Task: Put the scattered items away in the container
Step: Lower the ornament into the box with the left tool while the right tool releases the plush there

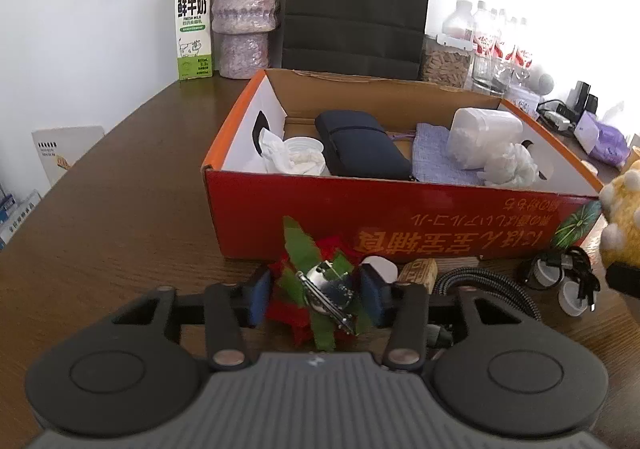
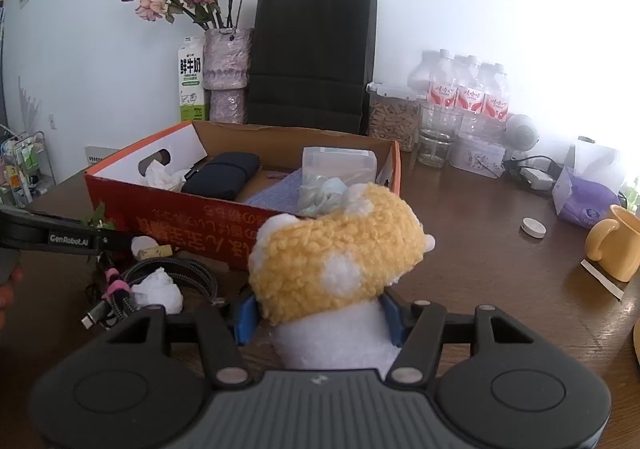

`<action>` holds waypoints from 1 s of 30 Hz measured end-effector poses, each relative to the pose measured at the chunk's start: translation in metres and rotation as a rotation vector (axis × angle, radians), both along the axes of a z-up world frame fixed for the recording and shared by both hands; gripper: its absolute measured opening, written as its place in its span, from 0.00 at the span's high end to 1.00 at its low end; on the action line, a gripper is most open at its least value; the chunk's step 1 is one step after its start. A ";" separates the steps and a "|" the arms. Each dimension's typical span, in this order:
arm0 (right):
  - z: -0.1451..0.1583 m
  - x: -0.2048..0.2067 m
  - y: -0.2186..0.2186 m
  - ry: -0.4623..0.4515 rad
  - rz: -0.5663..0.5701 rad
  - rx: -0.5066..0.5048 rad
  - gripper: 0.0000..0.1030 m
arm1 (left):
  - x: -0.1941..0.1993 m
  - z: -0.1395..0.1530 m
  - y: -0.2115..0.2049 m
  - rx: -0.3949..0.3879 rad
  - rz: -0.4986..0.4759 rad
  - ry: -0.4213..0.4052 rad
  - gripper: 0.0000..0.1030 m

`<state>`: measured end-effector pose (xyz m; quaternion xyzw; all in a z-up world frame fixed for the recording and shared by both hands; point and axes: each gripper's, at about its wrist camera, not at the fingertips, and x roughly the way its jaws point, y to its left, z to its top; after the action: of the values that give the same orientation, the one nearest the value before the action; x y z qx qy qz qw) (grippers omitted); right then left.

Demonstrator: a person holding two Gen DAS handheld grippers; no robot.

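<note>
My left tool (image 1: 316, 295) clamps the red-and-green foil flower (image 1: 316, 289) at the tabletop's near edge; right tool (image 2: 320, 315) grips the yellow plush toy (image 2: 336, 253). Next, lift both into the red cardboard box (image 1: 400, 217).

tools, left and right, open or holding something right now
left tool: closed on the red and green flower clip
right tool: holding the yellow plush toy

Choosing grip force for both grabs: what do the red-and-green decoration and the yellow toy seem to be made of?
Red-and-green decoration: thin matte petals and leaves, probably fabric or paper, around a shiny silver clip that looks like metal. Yellow toy: soft plush with curly, fleece-like pile and white fluffy spots and base; it looks compressible.
</note>
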<state>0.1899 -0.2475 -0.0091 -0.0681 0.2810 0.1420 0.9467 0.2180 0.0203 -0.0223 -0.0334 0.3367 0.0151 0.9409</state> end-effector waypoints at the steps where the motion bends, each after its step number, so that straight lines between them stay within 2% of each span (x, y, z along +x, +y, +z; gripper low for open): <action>1: 0.000 0.000 0.000 0.000 0.000 0.000 0.43 | -0.001 0.000 0.000 -0.001 0.003 -0.002 0.60; 10: 0.006 -0.008 0.003 -0.025 0.008 -0.001 0.43 | -0.021 0.013 0.003 0.021 0.007 -0.058 0.63; 17: 0.040 -0.012 0.015 -0.129 0.049 -0.012 0.43 | -0.036 0.057 0.003 0.053 -0.014 -0.201 0.63; 25: 0.092 0.016 0.055 -0.276 0.133 -0.015 0.43 | -0.012 0.117 -0.006 0.076 -0.009 -0.384 0.63; 30: 0.104 0.054 0.086 -0.275 0.169 -0.016 0.43 | 0.015 0.134 -0.011 0.064 0.008 -0.419 0.63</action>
<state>0.2443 -0.1613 0.0950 -0.1177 0.1433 0.2082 0.9603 0.2333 0.0097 0.1114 -0.0074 0.1328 0.0221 0.9909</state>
